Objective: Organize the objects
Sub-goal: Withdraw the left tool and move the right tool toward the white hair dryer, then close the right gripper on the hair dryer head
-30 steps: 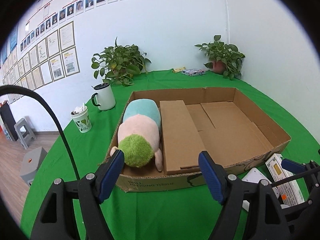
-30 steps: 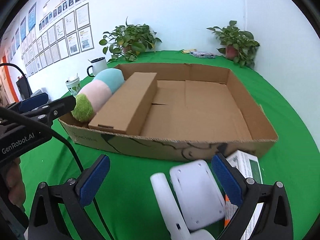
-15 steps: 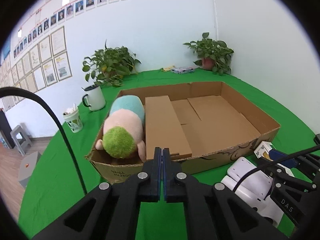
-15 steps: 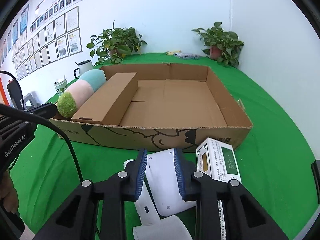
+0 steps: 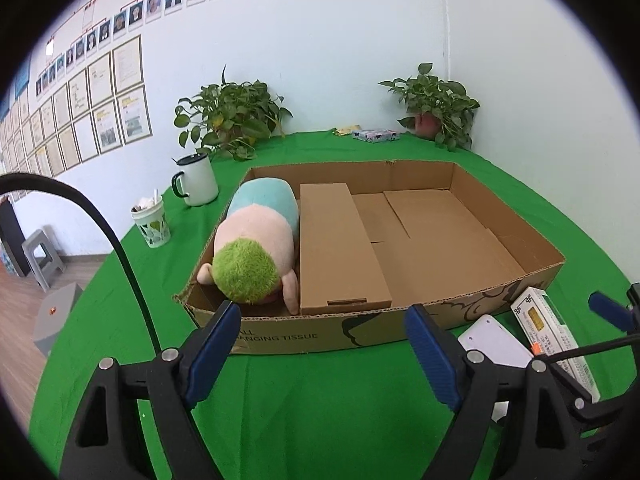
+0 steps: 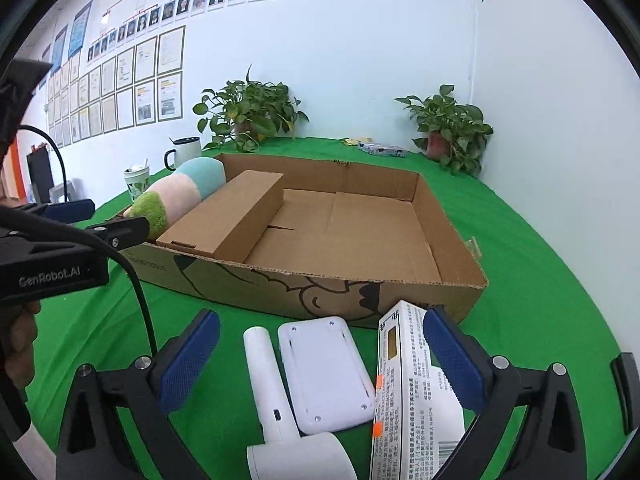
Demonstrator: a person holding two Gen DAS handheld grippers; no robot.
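Note:
A wide shallow cardboard box (image 5: 360, 330) (image 6: 320, 288) lies on the green table. In it lie a plush toy (image 5: 256, 248) (image 6: 180, 196) at the left wall and a long brown carton (image 5: 340, 248) (image 6: 232, 216) beside it. In front of the box lie a white flat device (image 6: 326, 372) (image 5: 496, 344), a white handheld device (image 6: 272, 392) and a white medicine box (image 6: 408, 392) (image 5: 548, 332). My left gripper (image 5: 324, 352) is open and empty before the box's front wall. My right gripper (image 6: 320, 364) is open, its fingers on either side of the white items.
A white mug (image 5: 196, 180) and a green-patterned cup (image 5: 152, 220) stand left of the box. Two potted plants (image 5: 232, 120) (image 5: 436, 104) and a small printed pack (image 5: 374, 135) stand along the back wall. Grey stools (image 5: 44, 256) stand on the floor at left.
Both grippers were open a second ago, closed half a second ago, and are open again now. Both views pulled back slightly then returned. The objects have not moved.

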